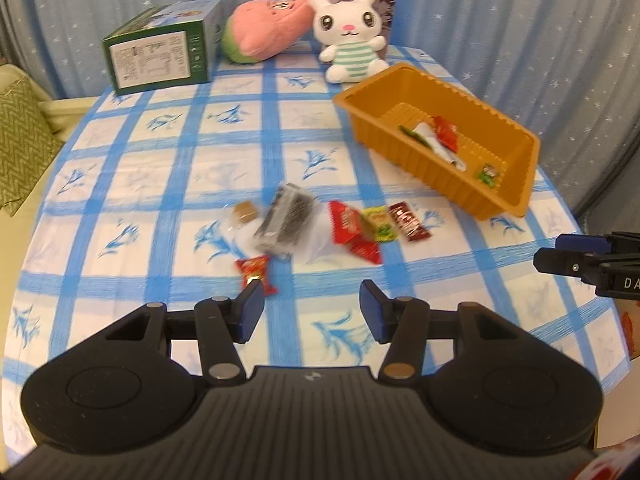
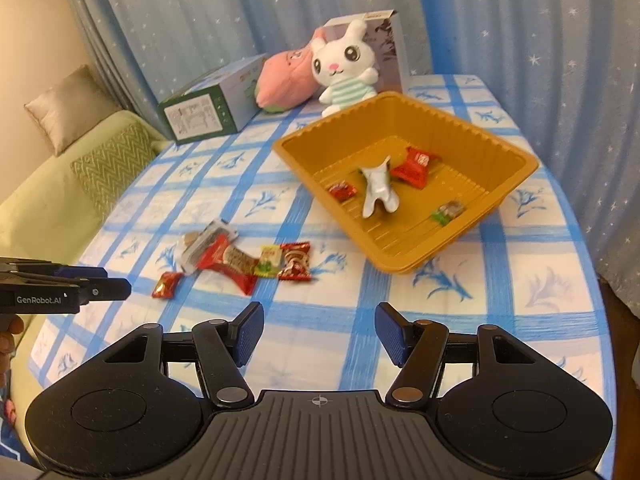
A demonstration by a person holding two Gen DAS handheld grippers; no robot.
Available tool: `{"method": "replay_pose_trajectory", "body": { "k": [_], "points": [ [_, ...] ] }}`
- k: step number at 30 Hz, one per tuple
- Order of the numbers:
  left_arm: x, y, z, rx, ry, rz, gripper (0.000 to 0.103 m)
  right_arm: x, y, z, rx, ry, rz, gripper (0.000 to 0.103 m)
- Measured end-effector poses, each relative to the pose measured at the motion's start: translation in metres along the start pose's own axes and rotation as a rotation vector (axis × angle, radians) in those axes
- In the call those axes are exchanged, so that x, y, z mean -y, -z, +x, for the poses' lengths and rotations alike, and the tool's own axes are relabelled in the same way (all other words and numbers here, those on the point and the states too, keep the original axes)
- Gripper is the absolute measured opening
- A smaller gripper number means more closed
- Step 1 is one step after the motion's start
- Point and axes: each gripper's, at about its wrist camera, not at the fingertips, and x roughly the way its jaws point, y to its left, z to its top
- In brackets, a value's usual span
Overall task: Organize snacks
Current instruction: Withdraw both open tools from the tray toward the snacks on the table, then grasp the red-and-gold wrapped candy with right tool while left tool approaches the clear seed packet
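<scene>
Both grippers hang above the near edge of the table (image 1: 120, 184), and neither carries anything. The left gripper (image 1: 312, 308) has its jaws wide apart with only tablecloth showing between the pads; the right gripper (image 2: 319, 332) is likewise spread and empty.

The tray (image 2: 516, 168) sits to the right on the cloth and already holds part of the job: a red packet (image 2: 414, 166), a white wrapper (image 2: 378, 192), a small red sweet (image 2: 342, 191) and a green sweet (image 2: 447, 213). The rest lies loose in a cluster left of the tray: a small red candy (image 1: 256, 274) nearest the left gripper, a grey pack (image 1: 286, 220), a brown cube (image 1: 245, 211), a long red packet (image 1: 352, 228), a green-yellow sachet (image 1: 378, 222) and a dark red bar (image 1: 408, 222). Several of these overlap or touch.

The step in hand looks like an approach for another pick, with sorting roughly midway. The small red candy stands apart from the pile just ahead of the left pads, so it seems the easy target: lower the jaws to straddle it, close, then carry it across into the tray. The right gripper is better placed for the dark red bar at the cluster's tray side.

A plush rabbit (image 1: 350, 36) and boxes at the back play no part.
</scene>
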Motion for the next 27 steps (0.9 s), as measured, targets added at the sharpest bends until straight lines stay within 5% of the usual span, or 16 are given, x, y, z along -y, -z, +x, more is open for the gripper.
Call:
{"method": "replay_pose_trajectory", "body": {
  "k": [18, 27],
  "points": [
    [-0.041, 0.018, 0.005, -0.014, -0.067, -0.07, 0.049, -0.028, 0.007, 0.051, -0.028, 0.005, -0.042, 0.061],
    [-0.063, 0.011, 0.019, -0.02, -0.088, -0.09, 0.049, -0.038, -0.005, 0.085, 0.004, 0.046, -0.05, 0.045]
  ]
}}
